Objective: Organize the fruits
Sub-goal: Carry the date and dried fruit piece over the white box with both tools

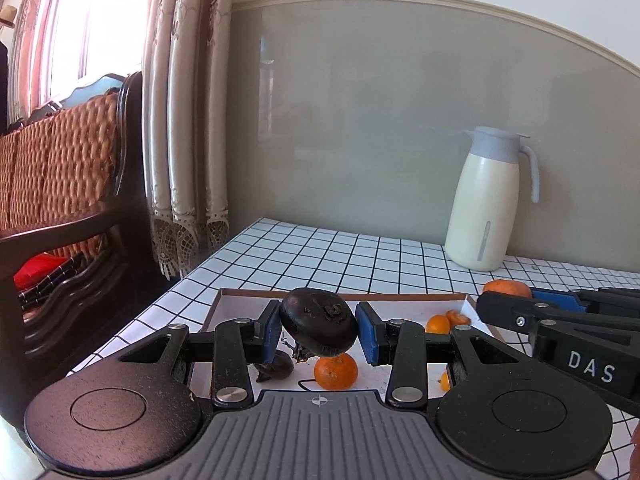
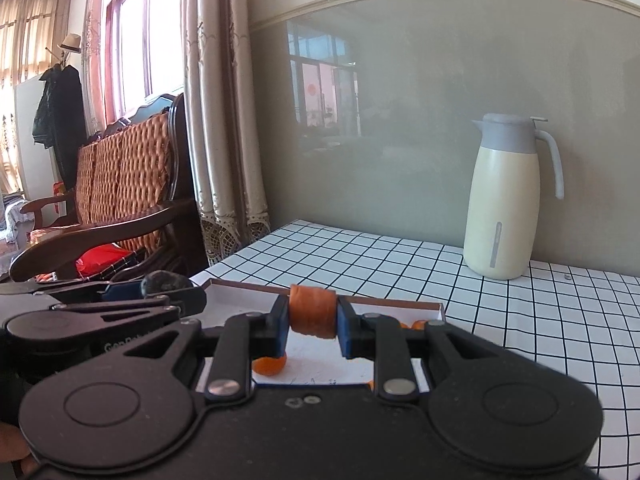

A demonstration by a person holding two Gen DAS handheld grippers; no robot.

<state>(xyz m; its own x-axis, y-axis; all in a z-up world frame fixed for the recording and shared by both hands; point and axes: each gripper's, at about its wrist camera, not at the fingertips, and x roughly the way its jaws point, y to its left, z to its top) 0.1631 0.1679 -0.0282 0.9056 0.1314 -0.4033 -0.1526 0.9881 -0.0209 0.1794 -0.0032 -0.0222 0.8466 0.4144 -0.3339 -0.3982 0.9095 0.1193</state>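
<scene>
My left gripper (image 1: 318,330) fingers pinch dark round flattish fruit (image 1: 319,324); right gripper (image 2: 312,320) fingers squeeze small orange tangerine (image 2: 312,311); lower both gently into shallow white cardboard tray (image 1: 408,305), release clear of loose tangerines (image 1: 335,372).

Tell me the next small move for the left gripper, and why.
Probably lower it and open. The left gripper is shut on the dark fruit above the white tray, where another dark fruit and a tangerine already lie.
</scene>
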